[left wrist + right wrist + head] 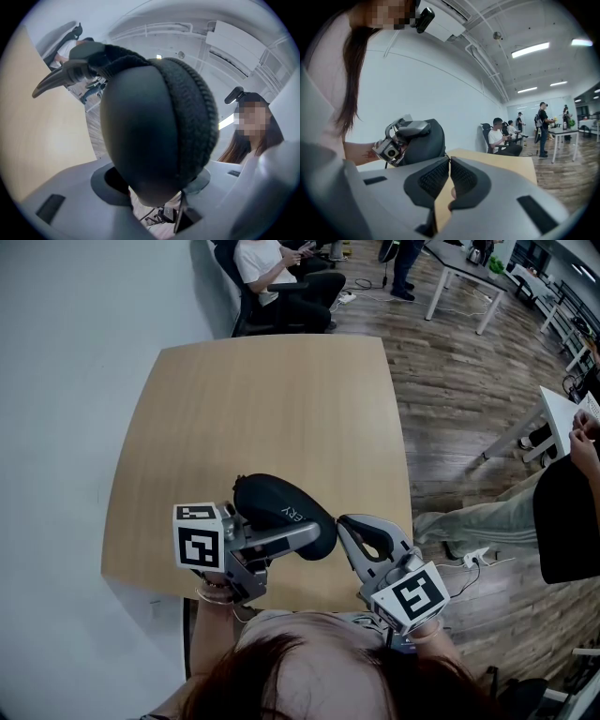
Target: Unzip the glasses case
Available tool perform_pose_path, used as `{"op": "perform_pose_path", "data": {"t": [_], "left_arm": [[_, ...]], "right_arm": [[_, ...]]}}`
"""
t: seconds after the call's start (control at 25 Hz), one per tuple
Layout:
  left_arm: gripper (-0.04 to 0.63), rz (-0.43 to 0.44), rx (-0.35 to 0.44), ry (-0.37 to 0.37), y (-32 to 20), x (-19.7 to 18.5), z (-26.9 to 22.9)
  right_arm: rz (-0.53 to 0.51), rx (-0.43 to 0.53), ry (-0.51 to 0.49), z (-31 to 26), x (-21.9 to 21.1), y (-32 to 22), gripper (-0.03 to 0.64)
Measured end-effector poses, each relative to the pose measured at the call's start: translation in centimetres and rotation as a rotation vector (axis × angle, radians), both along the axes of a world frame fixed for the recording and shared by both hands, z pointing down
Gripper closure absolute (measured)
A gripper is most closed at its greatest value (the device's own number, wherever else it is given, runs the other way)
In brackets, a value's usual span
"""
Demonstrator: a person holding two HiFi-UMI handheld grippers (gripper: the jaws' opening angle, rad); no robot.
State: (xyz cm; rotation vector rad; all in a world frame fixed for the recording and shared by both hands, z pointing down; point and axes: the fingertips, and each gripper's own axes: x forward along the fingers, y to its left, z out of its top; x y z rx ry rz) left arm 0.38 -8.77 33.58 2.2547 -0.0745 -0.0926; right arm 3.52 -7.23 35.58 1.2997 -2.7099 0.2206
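Observation:
My left gripper (314, 540) is shut on a black oval glasses case (281, 507) and holds it above the near edge of the wooden table (262, 399). The left gripper view is filled by the case (150, 131), with a ribbed zipper band down its right side and a dark curved tab (58, 79) at its top end. My right gripper (345, 524) is shut, its tips just off the case's right end. The right gripper view shows its pads (436, 178) meeting with nothing visible between them, and behind them the case (424, 143) in the left gripper (401, 136).
The tabletop beyond the case is bare wood. A white wall runs along the left. People sit in chairs (281, 277) past the table's far edge, a white desk (469, 268) stands at the back, and another person (572, 512) stands close on the right.

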Motion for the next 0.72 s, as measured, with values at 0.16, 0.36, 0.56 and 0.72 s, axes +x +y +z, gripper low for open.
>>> {"op": "perform_pose_path", "data": {"t": [0.16,0.36,0.56,0.72], "left_arm": [[0.345,0.006,0.001,-0.008,0.03,0.05,0.03],[0.345,0.020,0.001,-0.021,0.05,0.02,0.00],[0.345,0.031,0.002,-0.029,0.10,0.00,0.26],[0.345,0.035,-0.002,-0.035,0.12,-0.07,0.46]], "right_arm": [[0.000,-0.001,0.005,0.01,-0.02,-0.09,0.600],[0.001,0.001,0.011,-0.19,-0.21,-0.30,0.600],[-0.002,0.003,0.014,-0.05,-0.36,-0.41,0.600],[-0.002,0.000,0.020,0.09,-0.48,-0.48,0.600]]}}
